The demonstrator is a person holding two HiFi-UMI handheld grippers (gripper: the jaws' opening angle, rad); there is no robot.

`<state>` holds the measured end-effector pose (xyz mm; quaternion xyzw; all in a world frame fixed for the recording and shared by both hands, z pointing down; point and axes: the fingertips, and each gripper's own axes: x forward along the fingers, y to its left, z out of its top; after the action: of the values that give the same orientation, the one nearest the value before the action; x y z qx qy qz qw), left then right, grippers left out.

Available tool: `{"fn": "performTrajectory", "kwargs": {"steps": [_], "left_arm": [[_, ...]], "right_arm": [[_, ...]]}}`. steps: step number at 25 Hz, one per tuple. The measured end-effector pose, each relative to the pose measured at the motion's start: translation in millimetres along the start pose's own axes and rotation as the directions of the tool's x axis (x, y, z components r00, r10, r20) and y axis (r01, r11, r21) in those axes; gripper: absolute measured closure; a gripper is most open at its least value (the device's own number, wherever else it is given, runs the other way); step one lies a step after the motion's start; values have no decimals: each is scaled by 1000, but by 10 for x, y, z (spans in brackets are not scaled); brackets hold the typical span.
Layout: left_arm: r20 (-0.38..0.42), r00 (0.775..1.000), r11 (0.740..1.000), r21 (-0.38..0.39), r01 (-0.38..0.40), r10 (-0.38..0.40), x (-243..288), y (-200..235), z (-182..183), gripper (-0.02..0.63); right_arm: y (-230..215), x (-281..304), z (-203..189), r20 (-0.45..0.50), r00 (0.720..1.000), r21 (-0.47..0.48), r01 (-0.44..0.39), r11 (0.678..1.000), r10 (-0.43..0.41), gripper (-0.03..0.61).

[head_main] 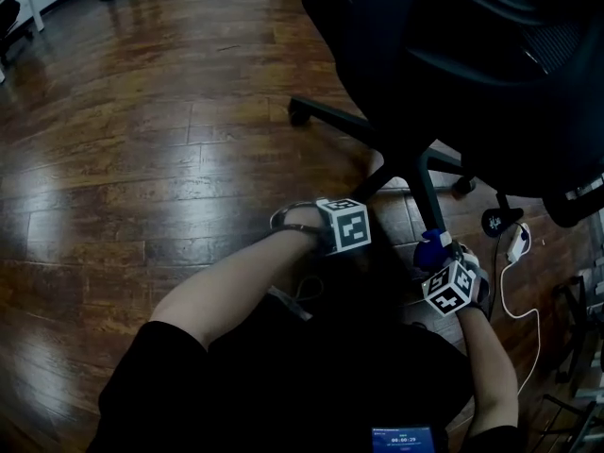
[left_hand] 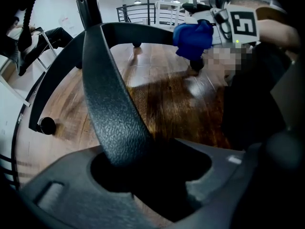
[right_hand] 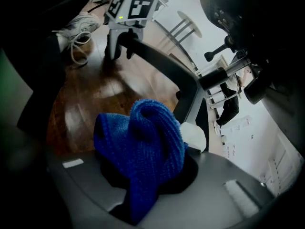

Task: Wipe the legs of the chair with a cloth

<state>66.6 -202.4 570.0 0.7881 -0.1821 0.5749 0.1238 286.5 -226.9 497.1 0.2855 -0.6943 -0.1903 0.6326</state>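
- The wooden floor [head_main: 142, 159] is dark brown and shiny, and it fills the left half of the head view.
- A white sneaker [right_hand: 78, 25] with laces stands on the floor, just beside the left gripper.
- The left gripper [left_hand: 143, 168] points steeply down, near the centre of the head view. Its fingers are partly apart and clamped on a chair leg [left_hand: 107, 94]. This leg has a rough black surface and runs from the fingers up to the central column.
- The chair [head_main: 491, 55] is a black office chair and it takes the upper right part of the head view. Its legs spread out over the floor, and one caster [head_main: 299, 113] shows at the far end of the leg that points to the left.
- The right gripper [right_hand: 152, 173] is to the right of the left gripper and close to it. Its fingers are closed on the cloth [right_hand: 143, 142], a blue knitted one, bunched up and standing out of the fingers.
- In the left gripper view the cloth is at the outer end of a second leg [left_hand: 143, 32], just above that leg's caster. It seems to touch the leg, but this is not sure.
- A white power strip [head_main: 517, 242] with its cable [head_main: 514, 300] lies on the floor at the far right, near the chair base.
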Motion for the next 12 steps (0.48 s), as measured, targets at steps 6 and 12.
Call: {"fn": "performTrajectory", "kwargs": {"steps": [6,12], "left_arm": [[-20,1000,1000,11,6,-5,1,-11,11,371],[-12,1000,1000,8,5,-5,-6,-12,4,371]], "right_arm": [[-796,380,965,111,988,61,99,993,-106,505],[-1068,515,1369,144,974,49,169,984,-174,505]]}}
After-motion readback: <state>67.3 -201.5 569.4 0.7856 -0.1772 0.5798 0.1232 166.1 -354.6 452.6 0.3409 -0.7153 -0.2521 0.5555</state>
